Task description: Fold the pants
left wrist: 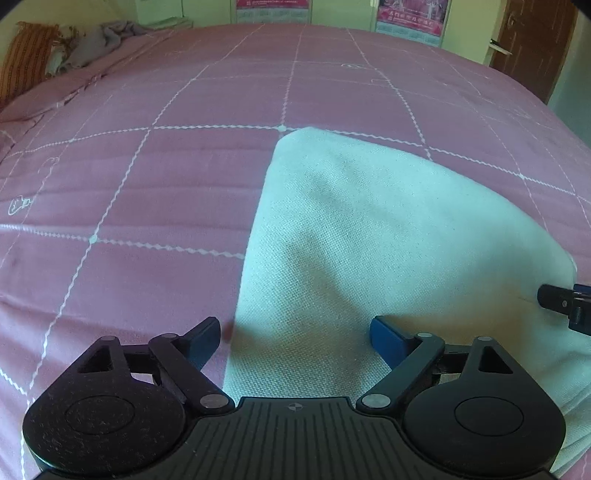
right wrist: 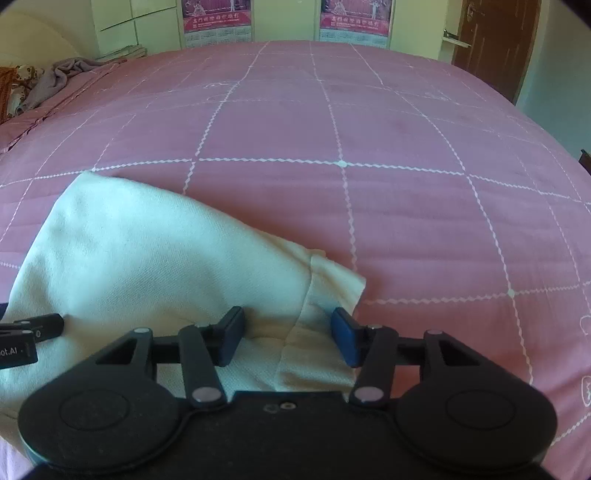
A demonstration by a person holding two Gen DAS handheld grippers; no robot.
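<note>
The pants (left wrist: 369,240) are a pale, whitish folded bundle lying on the pink bed cover (left wrist: 147,166). My left gripper (left wrist: 295,339) hovers open over their near left edge, one finger above the cover and the other above the cloth. In the right wrist view the pants (right wrist: 147,258) fill the lower left, with a hemmed corner (right wrist: 340,284) sticking out to the right. My right gripper (right wrist: 288,336) straddles that end; its pads stand apart and cloth lies loose between them. Each wrist view catches the other gripper's tip at its edge.
The pink quilt (right wrist: 406,221) with white grid stitching stretches far ahead. An orange pillow (left wrist: 22,62) and a grey crumpled cloth (left wrist: 96,40) lie at the far left. A brown door (right wrist: 491,44) and wall posters (right wrist: 218,18) stand behind the bed.
</note>
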